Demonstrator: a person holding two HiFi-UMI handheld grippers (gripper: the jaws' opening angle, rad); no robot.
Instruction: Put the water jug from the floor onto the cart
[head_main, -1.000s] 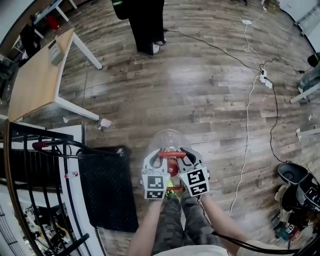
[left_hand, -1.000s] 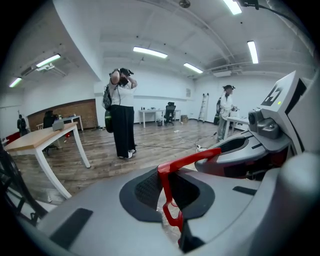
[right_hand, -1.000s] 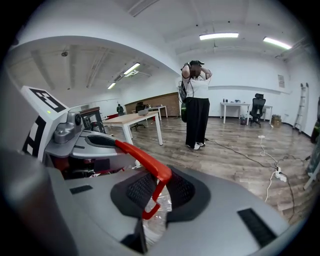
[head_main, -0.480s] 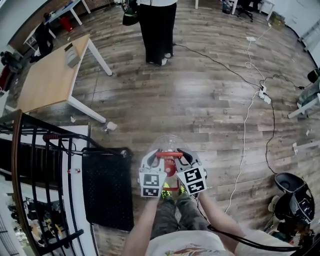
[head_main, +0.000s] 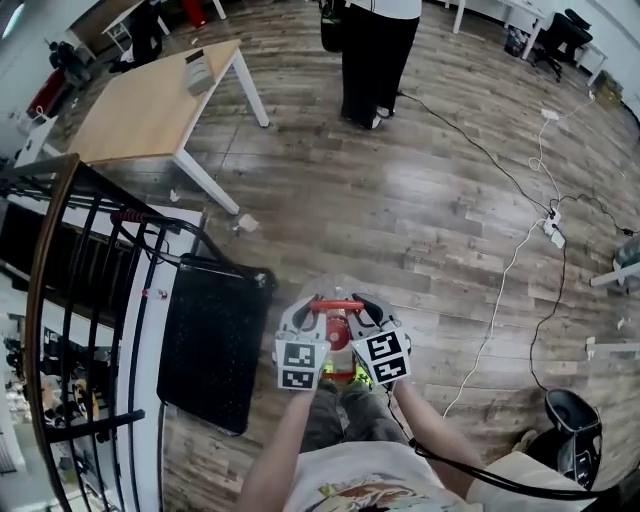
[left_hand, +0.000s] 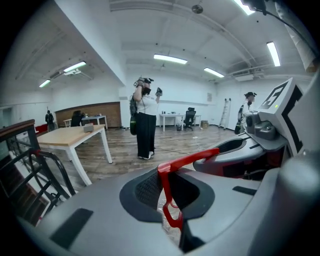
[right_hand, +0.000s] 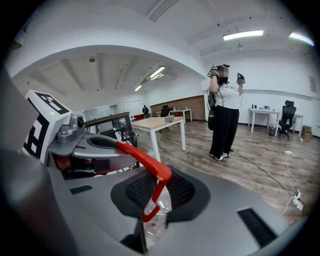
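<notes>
Under left tongs (head_main: 306, 312) and right tongs (head_main: 366, 306), both clamping its handle (head_main: 337, 304), hangs the water jug (head_main: 337, 287).

Wood-plank floor (head_main: 420, 220) under me. To my left, a black flat cart (head_main: 215, 340) stands on it, just beside my feet. Further out on the same side is a wood-top table (head_main: 140, 110) on white legs, with one small grey box (head_main: 198, 72) on top. A paper scrap (head_main: 245, 223) lies near the table leg. A person (head_main: 375, 50) stands on the planks ahead. A white cable (head_main: 494, 315) and power strip (head_main: 552, 230) lie on the right.
</notes>
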